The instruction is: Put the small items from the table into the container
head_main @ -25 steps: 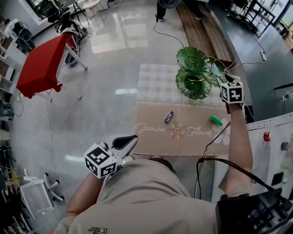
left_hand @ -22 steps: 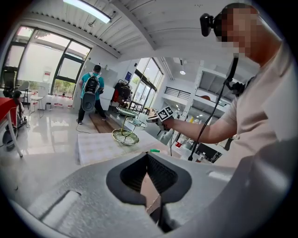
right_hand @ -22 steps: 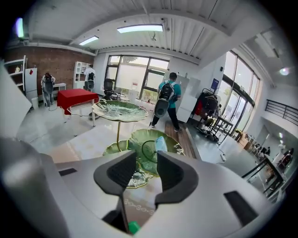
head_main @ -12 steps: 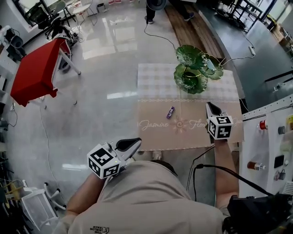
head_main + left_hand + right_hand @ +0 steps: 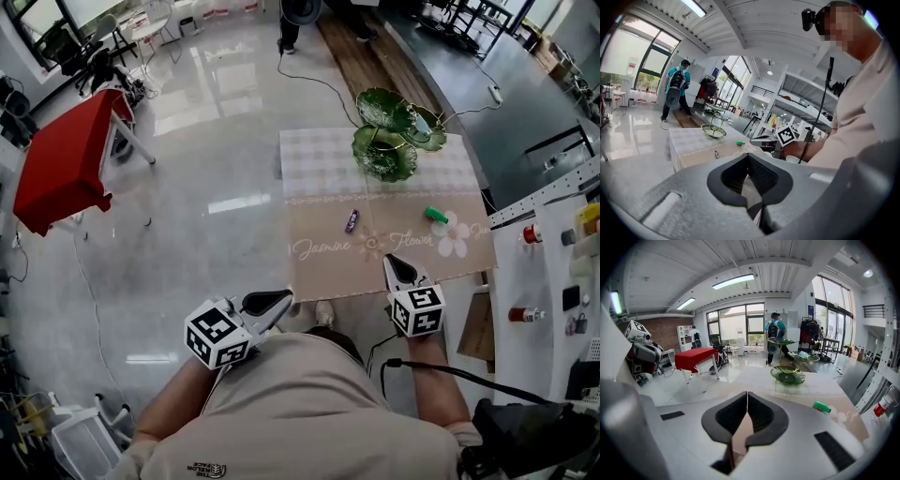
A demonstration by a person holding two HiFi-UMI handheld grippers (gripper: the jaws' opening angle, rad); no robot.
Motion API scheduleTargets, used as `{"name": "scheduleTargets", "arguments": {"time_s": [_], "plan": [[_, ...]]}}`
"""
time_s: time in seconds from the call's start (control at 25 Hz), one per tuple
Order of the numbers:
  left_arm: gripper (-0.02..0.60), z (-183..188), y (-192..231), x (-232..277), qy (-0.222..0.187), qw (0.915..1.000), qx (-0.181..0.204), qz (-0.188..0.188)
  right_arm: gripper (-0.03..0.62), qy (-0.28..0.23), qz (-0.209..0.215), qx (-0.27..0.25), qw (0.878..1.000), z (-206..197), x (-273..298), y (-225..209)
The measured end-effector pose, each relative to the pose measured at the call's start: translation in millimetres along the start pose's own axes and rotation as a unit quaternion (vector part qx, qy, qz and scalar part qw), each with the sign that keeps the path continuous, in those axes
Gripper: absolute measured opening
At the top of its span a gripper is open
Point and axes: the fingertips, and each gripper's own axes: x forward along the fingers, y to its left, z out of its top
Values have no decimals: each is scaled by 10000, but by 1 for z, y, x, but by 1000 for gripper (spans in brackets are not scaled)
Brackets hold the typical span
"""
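**A:** What are the fingers (image 5: 761, 414) of the right gripper (image 5: 747, 393) doing?

**B:** They're pressed together, tip to tip, with nothing between them. The left gripper (image 5: 748, 155) is the same: its fingers (image 5: 733, 176) meet and hold nothing.

**A:** Where are the two grippers?

**B:** In the head view the right gripper (image 5: 396, 264) is over the near edge of the surface (image 5: 319, 159) and points across it. The left gripper (image 5: 281, 298) is near the near left corner, close to the person's body.

**A:** And the small items?

**B:** Both lie loose on the surface, well apart from either gripper. The green item (image 5: 435, 215) is ahead of the right gripper and to its right, beside the printed flower. The purple item (image 5: 352, 220) lies near the middle. It is well left of the green one.

**A:** And the container?

**B:** The tiered green dish stand (image 5: 384, 155) stands upright at the far end of the surface, on the checked part. A red table (image 5: 61, 164) stands off to the left on the shiny floor (image 5: 206, 206).
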Motion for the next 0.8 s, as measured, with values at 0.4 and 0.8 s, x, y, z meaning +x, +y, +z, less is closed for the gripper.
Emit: {"name": "scheduleTargets", "arguments": {"time_s": [0.4,0.8], "plan": [[8,-28,3,-45,4,9999,-2,-165,17,-161,275,-176,9993,-9,-32,95],[8,-53,-7,-65,-12,9995,7,-305,17,-209,484,-410,9978,-14,-44,153]]}}
